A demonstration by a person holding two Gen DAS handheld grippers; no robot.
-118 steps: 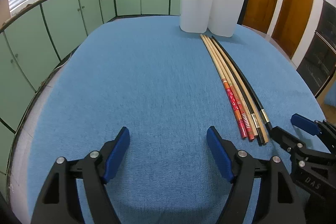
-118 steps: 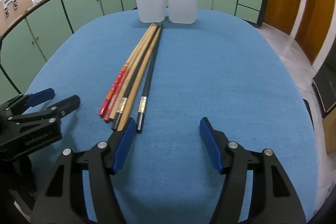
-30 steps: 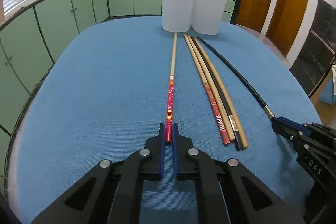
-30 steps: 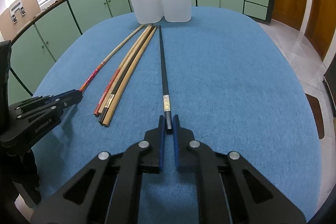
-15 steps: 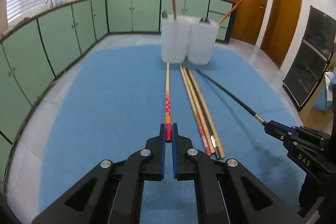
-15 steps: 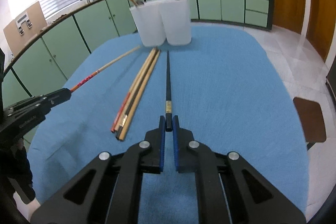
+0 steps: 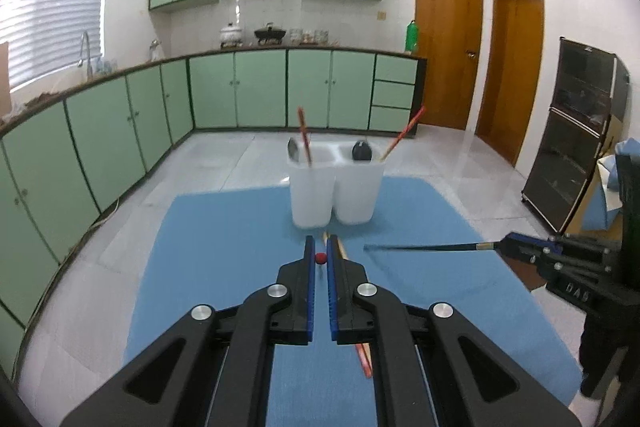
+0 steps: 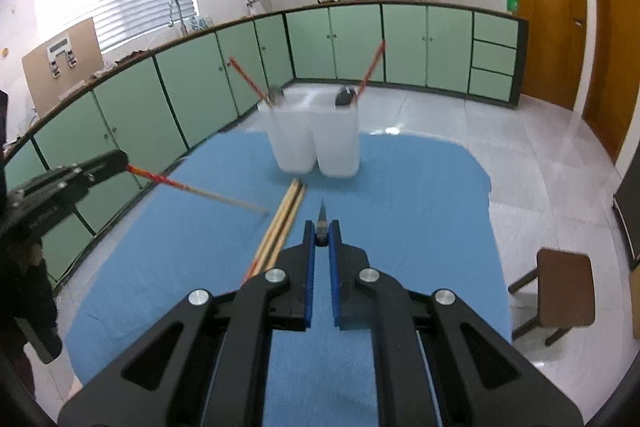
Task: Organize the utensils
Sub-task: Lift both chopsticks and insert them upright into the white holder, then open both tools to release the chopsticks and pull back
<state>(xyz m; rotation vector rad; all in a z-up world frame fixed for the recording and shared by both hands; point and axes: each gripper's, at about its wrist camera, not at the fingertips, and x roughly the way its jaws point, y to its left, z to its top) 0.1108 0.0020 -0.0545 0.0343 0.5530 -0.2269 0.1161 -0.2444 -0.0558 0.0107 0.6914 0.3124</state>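
Note:
My left gripper [image 7: 320, 259] is shut on a red-ended wooden chopstick [image 7: 320, 258], seen end-on; in the right wrist view this chopstick [image 8: 192, 188] slants out over the table. My right gripper [image 8: 321, 233] is shut on a black chopstick [image 8: 321, 218]; in the left wrist view the black chopstick [image 7: 420, 247] is held level above the table. Both grippers are raised high over the blue table [image 7: 224, 267]. Two white holders [image 7: 334, 187] stand at the table's far end, each with a red chopstick and a spoon. Several chopsticks [image 8: 282, 227] lie on the cloth.
Green cabinets [image 7: 240, 91] line the kitchen walls beyond the table. A brown stool [image 8: 560, 291] stands on the tiled floor to the table's right. Wooden doors [image 7: 448, 47] are at the back right, and a dark cabinet [image 7: 576, 131] stands at the right.
Both grippers have risen well above the table, each carrying its chopstick. The chopsticks' far ends have left the cloth. The holders now look farther away and lower.

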